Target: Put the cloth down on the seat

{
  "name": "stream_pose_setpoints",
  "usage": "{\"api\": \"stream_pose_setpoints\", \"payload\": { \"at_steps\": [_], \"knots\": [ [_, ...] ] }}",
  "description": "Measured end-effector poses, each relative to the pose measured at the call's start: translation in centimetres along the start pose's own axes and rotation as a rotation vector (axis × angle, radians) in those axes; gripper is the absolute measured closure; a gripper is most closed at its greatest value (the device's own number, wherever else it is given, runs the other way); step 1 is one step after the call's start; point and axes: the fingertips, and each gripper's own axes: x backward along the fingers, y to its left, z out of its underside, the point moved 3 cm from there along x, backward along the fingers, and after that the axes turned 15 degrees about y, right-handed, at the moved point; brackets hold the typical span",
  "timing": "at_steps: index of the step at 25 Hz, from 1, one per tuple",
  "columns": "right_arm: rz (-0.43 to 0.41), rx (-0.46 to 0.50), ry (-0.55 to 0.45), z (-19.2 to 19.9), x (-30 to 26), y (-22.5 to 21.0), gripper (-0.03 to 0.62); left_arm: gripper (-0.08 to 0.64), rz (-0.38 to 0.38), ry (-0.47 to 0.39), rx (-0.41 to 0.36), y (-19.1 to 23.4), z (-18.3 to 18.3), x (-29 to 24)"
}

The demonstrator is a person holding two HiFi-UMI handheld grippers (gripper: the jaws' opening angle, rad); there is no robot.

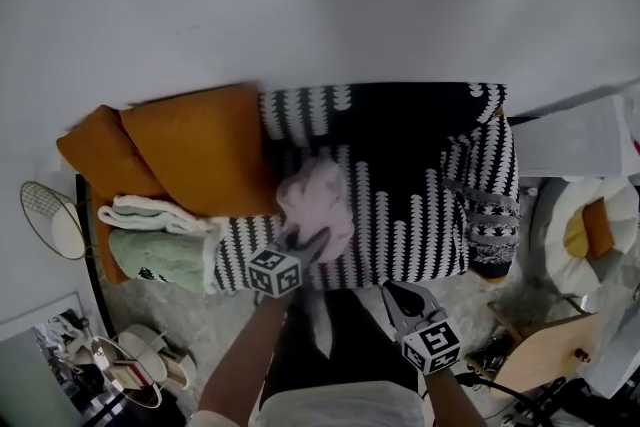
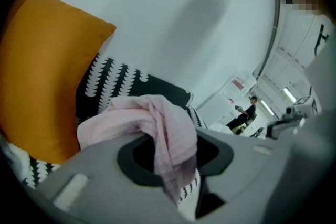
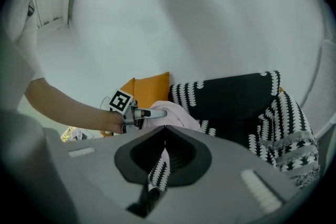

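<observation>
Done: cloth hangs over seat, toward its 9 o'clock.
Remaining: left gripper, clamped on cloth, must release.
Idle: right gripper, jaws together, empty.

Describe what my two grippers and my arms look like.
The left gripper and right gripper are grey, with tapering fingers and a black recess behind them. Each carries a marker cube with black squares on white. You wear a white short-sleeved top, with forearms uncovered.
</observation>
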Motion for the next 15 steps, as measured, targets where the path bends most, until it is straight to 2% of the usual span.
{"api": "stream_pose_setpoints", "payload": {
  "at_steps": [5, 9, 10, 11, 15],
  "knots": [
    [-0.006, -0.029, 0.026, 1.8, -1.5, -1.0, 0.588, 0.364, -0.093, 0.025, 0.077, 3.7, 1.4, -2.1],
    [-0.008, -0.061, 0.039, 2.8, -2.5, -1.7, 0.588, 0.256, -0.204, 0.032, 0.209, 7.3, 2.9, -3.3],
    [-0.011, -0.064, 0.041, 2.9, -2.7, -1.6, 0.588, 0.205, -0.225, 0.036, 0.228, 7.8, 3.3, -3.3],
    [-0.016, -0.064, 0.043, 3.0, -2.8, -1.4, 0.588, 0.152, -0.242, 0.044, 0.235, 8.0, 3.7, -3.2],
    [-0.036, -0.052, 0.044, 2.4, -3.3, -0.9, 0.588, 0.143, -0.269, 0.063, 0.227, 7.7, 4.5, -2.1]
  ]
}}
